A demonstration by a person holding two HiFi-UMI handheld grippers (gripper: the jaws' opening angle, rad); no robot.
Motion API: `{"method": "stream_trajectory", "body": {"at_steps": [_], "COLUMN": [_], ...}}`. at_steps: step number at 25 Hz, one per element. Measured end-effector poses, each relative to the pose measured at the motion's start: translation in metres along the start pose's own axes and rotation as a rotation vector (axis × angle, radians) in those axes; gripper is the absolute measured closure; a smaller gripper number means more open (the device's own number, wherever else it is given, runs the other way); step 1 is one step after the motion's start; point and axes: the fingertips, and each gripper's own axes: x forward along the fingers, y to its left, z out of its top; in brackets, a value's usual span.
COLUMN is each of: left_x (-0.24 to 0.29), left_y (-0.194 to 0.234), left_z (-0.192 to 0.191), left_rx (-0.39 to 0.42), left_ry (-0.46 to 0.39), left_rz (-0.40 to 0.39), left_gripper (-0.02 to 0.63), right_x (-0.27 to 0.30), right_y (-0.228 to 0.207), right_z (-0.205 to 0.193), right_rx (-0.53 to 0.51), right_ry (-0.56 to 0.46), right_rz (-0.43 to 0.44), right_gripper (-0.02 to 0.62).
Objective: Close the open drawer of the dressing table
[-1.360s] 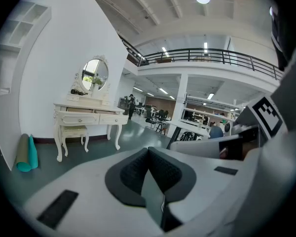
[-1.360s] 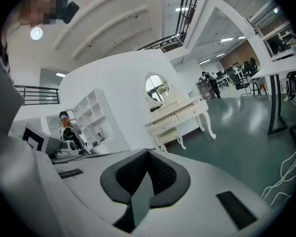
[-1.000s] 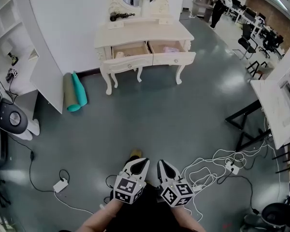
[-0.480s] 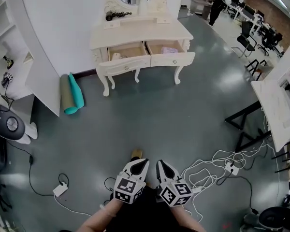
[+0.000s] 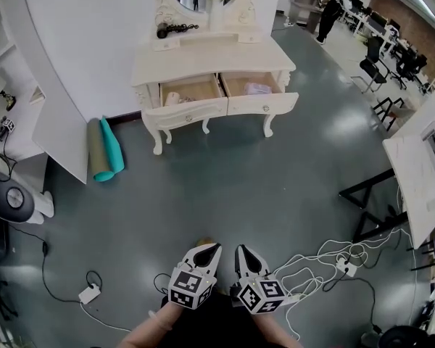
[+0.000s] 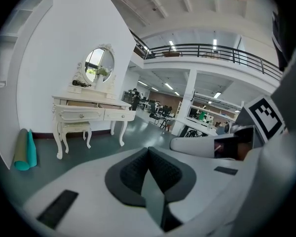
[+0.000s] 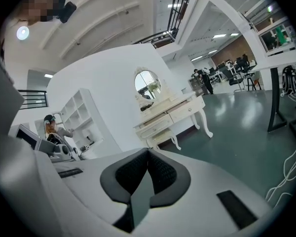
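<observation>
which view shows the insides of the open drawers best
The head view: it looks down into both open drawers of the dressing table, so their contents show. The left gripper view and right gripper view see the table from low and far, showing only the drawer fronts.

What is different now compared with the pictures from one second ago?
The person has stepped a little nearer the dressing table, which now looks slightly larger. Nothing was gripped or released. Its left drawer and right drawer stay open; the left gripper and right gripper stay shut, empty, side by side.
</observation>
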Motion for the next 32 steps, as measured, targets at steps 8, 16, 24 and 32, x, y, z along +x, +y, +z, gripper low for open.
{"method": "stream_trajectory", "body": {"at_steps": [8,16,24,32], "left_x": [0.042,0.068,0.091,0.105], "left_y": [0.044,0.082,0.109,0.135], "left_z": [0.037,0.067,0.089,0.106], "left_rx": [-0.048,-0.055,-0.047,-0.035], "left_ry": [0.003,0.01,0.013,0.023], "left_rz": [0.002,-0.002,-0.027,-0.044], "left_gripper": [0.586,0.586,0.586,0.586], "right_x": [0.059,0.109,0.148,0.179], "right_y": [-0.007,-0.006,-0.007,-0.009], "right_z": [0.031,0.057,0.069,0.079], "right_rx": [-0.013,-0.027,-0.042,-0.035], "right_ry": [0.01,-0.004,0.002,0.002], "right_rz": [-0.003,-0.005,-0.018,-0.045], "right_gripper": [0.569,0.569,0.569,0.569]}}
